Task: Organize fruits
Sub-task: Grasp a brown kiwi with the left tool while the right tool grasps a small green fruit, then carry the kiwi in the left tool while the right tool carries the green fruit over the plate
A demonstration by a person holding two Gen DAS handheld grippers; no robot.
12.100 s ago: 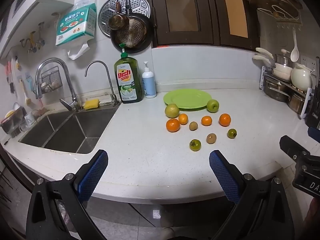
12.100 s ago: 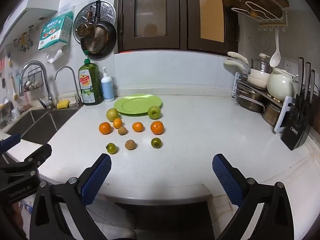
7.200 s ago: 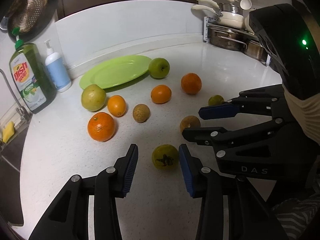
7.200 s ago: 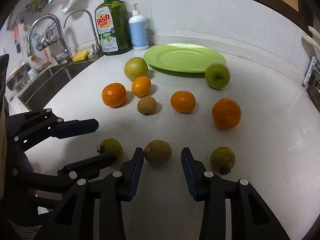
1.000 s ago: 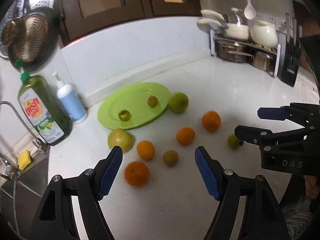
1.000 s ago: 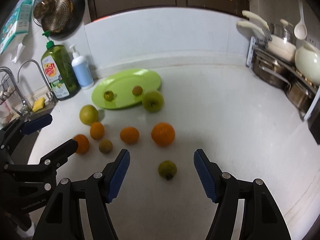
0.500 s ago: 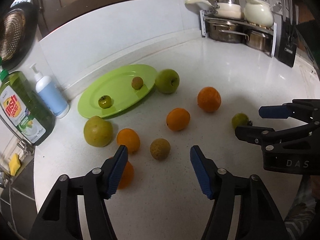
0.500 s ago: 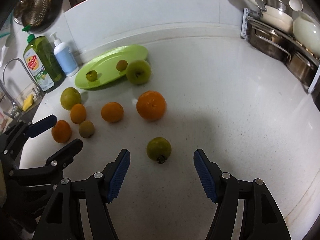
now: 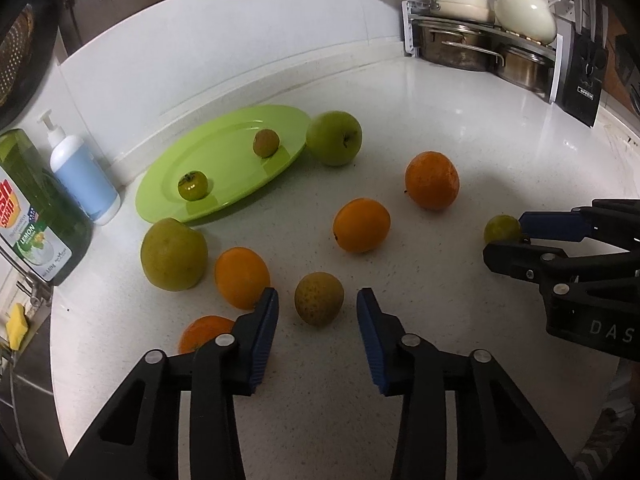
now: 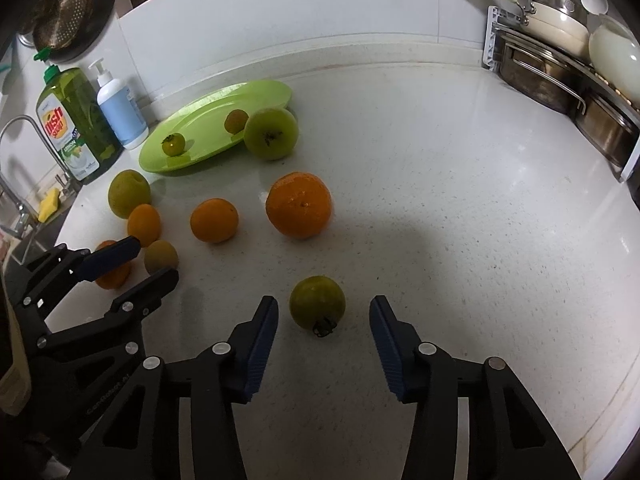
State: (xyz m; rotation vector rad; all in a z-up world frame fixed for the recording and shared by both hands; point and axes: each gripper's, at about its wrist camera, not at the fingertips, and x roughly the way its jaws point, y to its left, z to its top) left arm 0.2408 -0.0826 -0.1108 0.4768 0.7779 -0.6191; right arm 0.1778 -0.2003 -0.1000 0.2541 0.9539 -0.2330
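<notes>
Both grippers lower – fingers (image 9: 266, 320) closing around fruit.

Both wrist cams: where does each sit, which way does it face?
Left wrist: on the left gripper, angled down at the counter; its jaws are closing around a kiwi, not touching it; right gripper shows at the right edge.
Right wrist: on the right gripper, angled down; jaws closing around a persimmon, gaps visible; left gripper at the left.
Shared: plate, oranges, apple.
</notes>
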